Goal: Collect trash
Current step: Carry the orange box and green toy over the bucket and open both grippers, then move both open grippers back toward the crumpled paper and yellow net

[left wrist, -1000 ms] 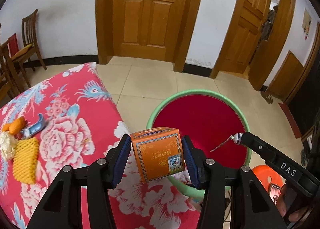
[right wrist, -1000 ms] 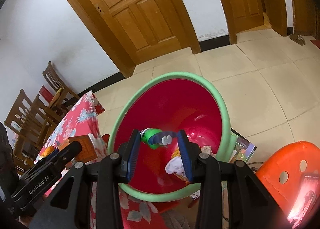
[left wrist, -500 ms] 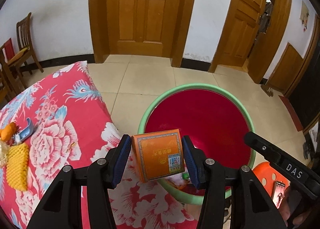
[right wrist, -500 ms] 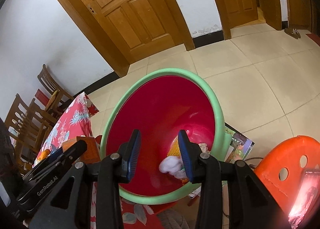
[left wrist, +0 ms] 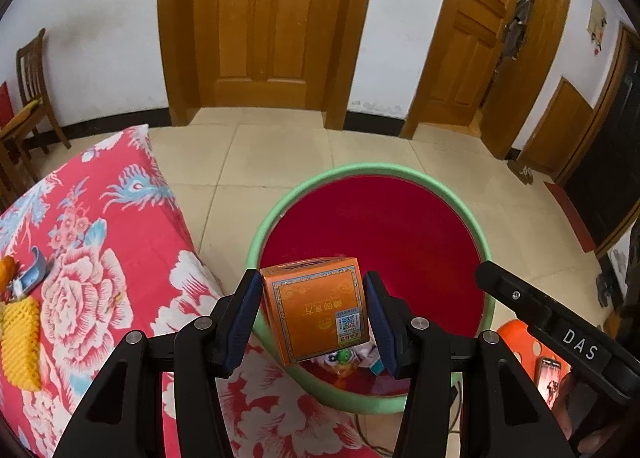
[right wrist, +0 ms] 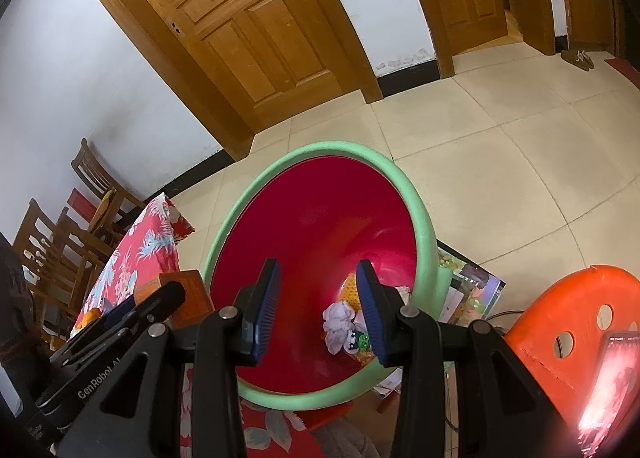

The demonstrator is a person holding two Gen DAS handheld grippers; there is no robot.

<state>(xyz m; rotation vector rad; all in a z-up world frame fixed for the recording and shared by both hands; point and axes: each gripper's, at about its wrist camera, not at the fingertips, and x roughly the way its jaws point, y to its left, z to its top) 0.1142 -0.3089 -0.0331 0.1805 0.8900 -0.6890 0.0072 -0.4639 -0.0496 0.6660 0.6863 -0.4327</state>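
Your left tongs (left wrist: 312,318) clamp the orange cardboard box (left wrist: 316,310) above the green-rimmed red plastic bin (left wrist: 420,177); your right tongs (right wrist: 318,308) stand apart, empty.

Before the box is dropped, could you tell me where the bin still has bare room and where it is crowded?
The far, upper inner wall of the red bin below its green rim is bare. Trash crowds the bottom: a white wad, a yellow net and a green-printed wrapper. The orange box in the left gripper hangs above the near rim.
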